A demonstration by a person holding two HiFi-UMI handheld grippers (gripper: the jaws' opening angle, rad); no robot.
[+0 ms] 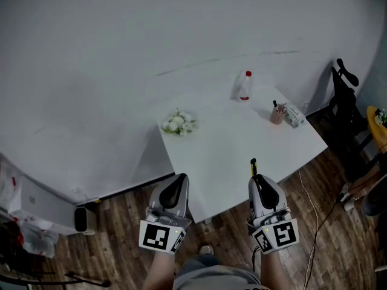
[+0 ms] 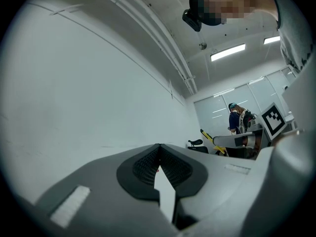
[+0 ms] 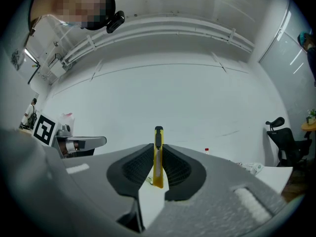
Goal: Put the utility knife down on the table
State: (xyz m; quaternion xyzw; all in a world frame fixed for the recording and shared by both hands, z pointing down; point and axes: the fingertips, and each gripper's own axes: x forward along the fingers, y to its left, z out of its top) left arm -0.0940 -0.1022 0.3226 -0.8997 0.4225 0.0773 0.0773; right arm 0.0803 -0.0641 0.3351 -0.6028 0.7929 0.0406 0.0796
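Observation:
The yellow utility knife (image 3: 158, 158) with its black slider stands clamped between the dark pads of my right gripper (image 3: 157, 166), its tip pointing away from me. In the head view the knife (image 1: 253, 167) sticks out of the right gripper (image 1: 261, 183) above the near edge of the white table (image 1: 242, 144). My left gripper (image 1: 176, 189) hovers at the table's near left corner, its pads pressed together with nothing between them. In the left gripper view the shut left gripper (image 2: 159, 166) points at the white wall.
On the table stand a white bottle with a red cap (image 1: 244, 86), a pink cup with pens (image 1: 277, 113) next to a lying bottle (image 1: 294, 116), and a small white flower bunch (image 1: 179, 123). A black chair (image 1: 343, 98) stands at the right. Wooden floor lies below.

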